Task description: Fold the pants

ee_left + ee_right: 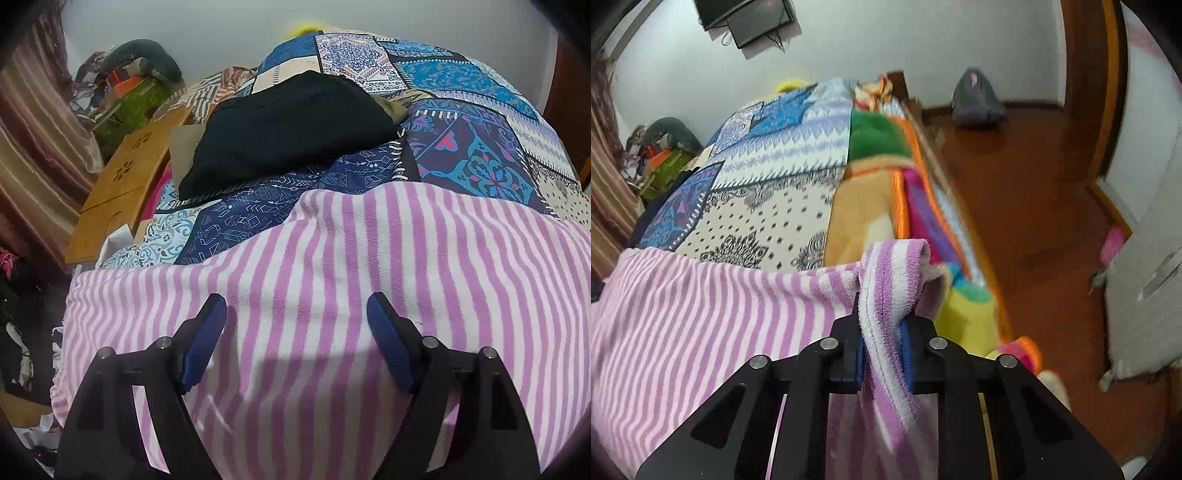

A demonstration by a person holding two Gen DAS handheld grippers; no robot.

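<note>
Right gripper [882,328] clamped on striped pants [701,317] edge; left gripper [297,332] wide open, empty, over pants spread on bed [461,155].

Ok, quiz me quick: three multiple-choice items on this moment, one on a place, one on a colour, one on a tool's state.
1. Where does the folded black garment lie?
A. on the patchwork bedspread, beyond the striped pants
B. on the floor
C. between the left tool's pads

2. What colours are the pants' stripes?
A. blue and black
B. purple and white
C. green and orange

3. How is the right tool?
A. wide open, empty
B. out of view
C. shut on a bunch of the pants

Key: 1 A, it rests on the spread past the pants. 2 B, seen in both views. 3 C, the pads pinch the bunched cloth.
</note>
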